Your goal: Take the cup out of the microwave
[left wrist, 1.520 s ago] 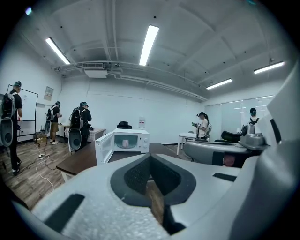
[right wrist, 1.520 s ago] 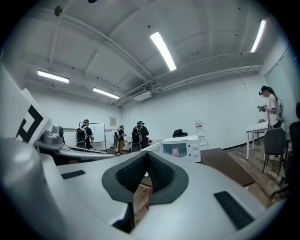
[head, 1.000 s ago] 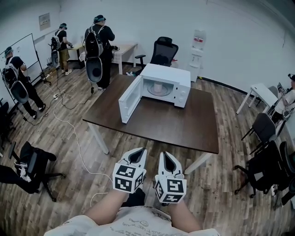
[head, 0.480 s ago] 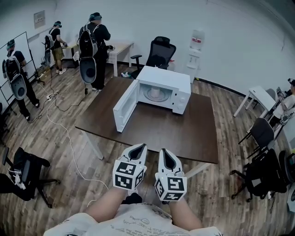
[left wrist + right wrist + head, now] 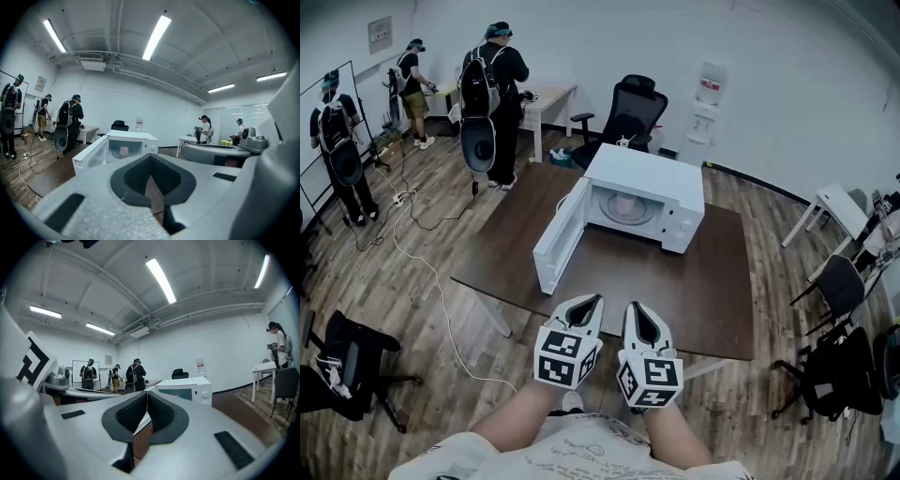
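A white microwave (image 5: 649, 186) stands on the dark brown table (image 5: 684, 291) with its door (image 5: 562, 239) swung open to the left. Inside it, on the turntable, stands a pale pink cup (image 5: 622, 201). My left gripper (image 5: 587, 303) and right gripper (image 5: 637, 310) hang side by side in front of my body, short of the table's near edge, both shut and holding nothing. The left gripper view shows the open microwave (image 5: 133, 139) and the cup (image 5: 124, 151) beyond the shut left gripper (image 5: 150, 174). Past the shut right gripper (image 5: 147, 401), the right gripper view shows the microwave (image 5: 187, 387) from its right.
Three people with backpacks (image 5: 492, 89) stand at the far left near a desk. A black office chair (image 5: 628, 111) is behind the table, another chair (image 5: 347, 361) at the left and more chairs (image 5: 844, 286) at the right. A white cable (image 5: 422, 262) trails over the wooden floor.
The table and microwave have come slightly nearer and shifted right in the head view. Both grippers keep the same shut pose in front of me.
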The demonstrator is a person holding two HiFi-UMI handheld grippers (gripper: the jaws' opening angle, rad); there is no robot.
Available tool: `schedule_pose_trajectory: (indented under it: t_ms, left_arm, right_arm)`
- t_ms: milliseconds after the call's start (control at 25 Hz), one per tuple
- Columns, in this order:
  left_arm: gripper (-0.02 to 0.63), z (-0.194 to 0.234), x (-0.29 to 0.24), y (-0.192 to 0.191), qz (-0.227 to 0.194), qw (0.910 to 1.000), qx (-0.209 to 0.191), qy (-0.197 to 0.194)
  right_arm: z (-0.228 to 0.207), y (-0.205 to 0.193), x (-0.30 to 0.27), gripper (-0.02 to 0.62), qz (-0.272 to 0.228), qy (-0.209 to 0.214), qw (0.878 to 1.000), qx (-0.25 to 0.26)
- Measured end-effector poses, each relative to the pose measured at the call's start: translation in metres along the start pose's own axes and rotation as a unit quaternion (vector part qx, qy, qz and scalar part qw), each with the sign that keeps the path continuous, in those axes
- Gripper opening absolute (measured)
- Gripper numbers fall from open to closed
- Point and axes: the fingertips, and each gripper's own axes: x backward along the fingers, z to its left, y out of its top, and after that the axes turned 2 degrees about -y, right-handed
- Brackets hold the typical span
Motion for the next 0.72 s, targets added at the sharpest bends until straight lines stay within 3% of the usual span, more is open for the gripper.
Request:
schedule_pose_trajectory:
  t_ms: [400,720]
  left_arm:
    - [0.005,0.065,-0.06,-0.006,0.013,0.9994,0.011,-0.029]
    - [0.005,0.085,-0.095,-0.006,0.024,0.9986,0.013,-0.045]
  right_arm:
    - [-0.001,-0.013,-0.09,0.017,0.01,-0.018,1.0,0.006]
    - [-0.014,-0.017,-0.126,0.017,0.024,-0.044,0.999,0.006]
